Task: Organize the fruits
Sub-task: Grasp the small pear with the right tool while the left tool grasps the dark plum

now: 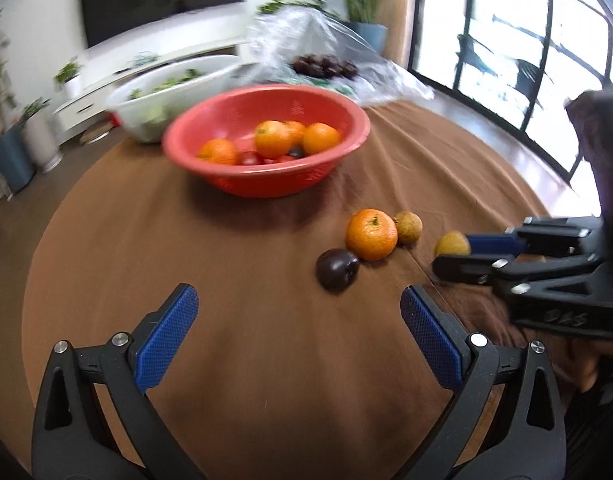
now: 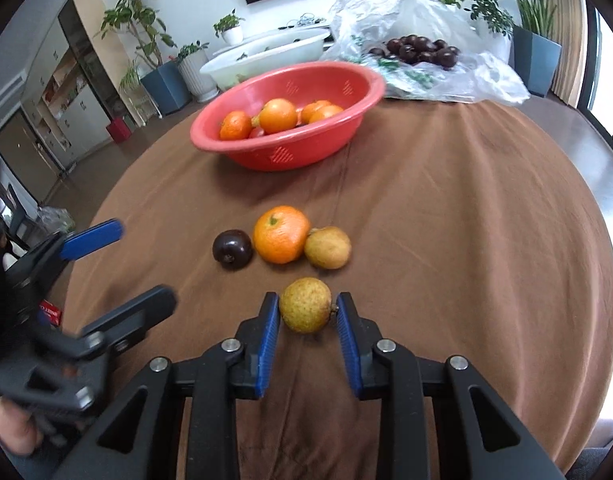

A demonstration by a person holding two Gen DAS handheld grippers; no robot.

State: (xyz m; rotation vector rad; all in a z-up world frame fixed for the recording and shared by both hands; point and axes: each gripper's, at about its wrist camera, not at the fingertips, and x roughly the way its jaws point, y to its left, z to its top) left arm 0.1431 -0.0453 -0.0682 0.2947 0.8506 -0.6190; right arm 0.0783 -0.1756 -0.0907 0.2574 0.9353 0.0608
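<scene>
1. Brown cloth (image 2: 446, 208) covers the round bench, with a living room behind: a dark television on a white wall, potted plants and tall windows.
2. At the far side of the bench stands a red plastic basket (image 2: 338, 80) holding several oranges (image 2: 280, 115) and some small red fruit.
3. Behind it lie a white basin (image 2: 266, 54) and a crumpled clear plastic bag (image 2: 410, 12) with a heap of dark plums (image 2: 420, 50) on it.
4. Three loose fruits sit in a row on the cloth: a dark plum (image 2: 232, 249), an orange (image 2: 281, 234) with a green stem scar, and a yellow-brown speckled pear (image 2: 327, 247). The orange touches the pear; the plum sits just beside the orange.
5. A second speckled pear (image 2: 305, 310), round and dull yellow with a short stem on its right, lies nearer than that row, directly between the right gripper's (image 2: 306, 320) blue-padded fingers (image 2: 271, 320).
6. Those fingers are closed on this pear, the pads pressing it on both sides.
7. The left gripper (image 1: 298, 320) hovers over bare cloth with its fingers (image 1: 166, 340) spread wide and nothing between them; the plum lies just beyond its right finger.
</scene>
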